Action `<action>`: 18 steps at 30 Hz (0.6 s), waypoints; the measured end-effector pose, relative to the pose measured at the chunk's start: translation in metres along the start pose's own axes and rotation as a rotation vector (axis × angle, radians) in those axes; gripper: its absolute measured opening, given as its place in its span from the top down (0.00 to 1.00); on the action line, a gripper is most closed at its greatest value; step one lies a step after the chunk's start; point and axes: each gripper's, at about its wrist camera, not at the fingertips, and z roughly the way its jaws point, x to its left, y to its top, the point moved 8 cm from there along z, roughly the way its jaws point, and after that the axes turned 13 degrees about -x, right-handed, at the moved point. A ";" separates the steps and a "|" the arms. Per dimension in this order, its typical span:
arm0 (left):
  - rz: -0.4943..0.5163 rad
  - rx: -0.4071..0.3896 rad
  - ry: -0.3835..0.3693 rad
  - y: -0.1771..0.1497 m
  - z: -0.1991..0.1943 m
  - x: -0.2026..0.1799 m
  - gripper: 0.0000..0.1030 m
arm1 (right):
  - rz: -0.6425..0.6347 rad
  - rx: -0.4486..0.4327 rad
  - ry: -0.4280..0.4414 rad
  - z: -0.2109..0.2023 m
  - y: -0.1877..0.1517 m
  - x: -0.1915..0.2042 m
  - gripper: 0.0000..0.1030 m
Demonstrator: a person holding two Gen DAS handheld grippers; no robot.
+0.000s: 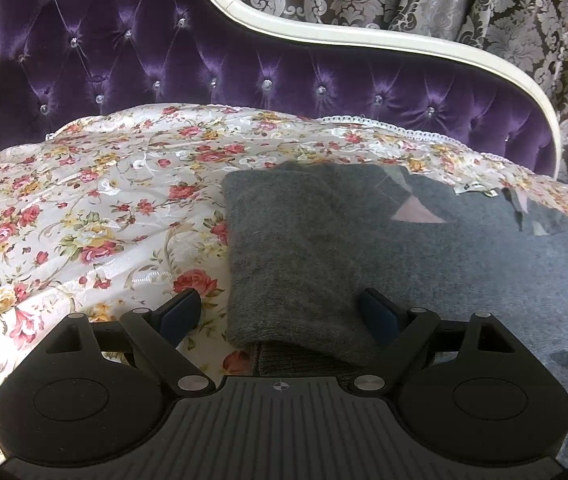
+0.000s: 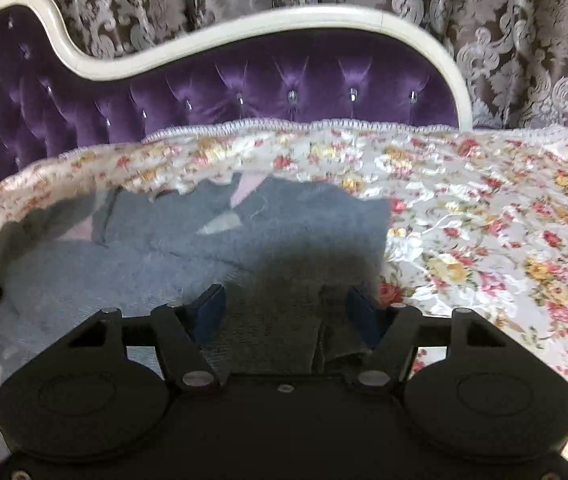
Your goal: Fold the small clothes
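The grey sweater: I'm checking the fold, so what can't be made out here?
- Sweater hem, left wrist view: hidden behind the left gripper.
- Its far side: cut off by that view's right edge.
- Right wrist view: motion blur; whether the right gripper pinches the cloth is unclear.

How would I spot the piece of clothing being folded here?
Find the purple tufted sofa with its flowery cover. On that cover lies a grey knitted sweater, one sleeve folded across it. It is the only plain grey thing, with pale diamond patches.
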 end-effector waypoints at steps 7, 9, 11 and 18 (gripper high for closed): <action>-0.022 -0.010 -0.020 0.021 -0.013 0.004 0.17 | -0.001 0.022 0.073 0.003 -0.003 0.012 0.89; -0.015 -0.052 -0.001 0.036 -0.013 0.006 0.17 | -0.015 -0.001 0.091 -0.002 0.006 0.017 0.90; -0.014 -0.070 0.016 0.048 -0.006 0.009 0.16 | -0.029 -0.046 0.084 -0.007 0.021 0.016 0.90; 0.003 0.064 0.162 0.027 0.040 0.039 0.14 | -0.002 0.003 0.024 0.021 0.018 -0.005 0.87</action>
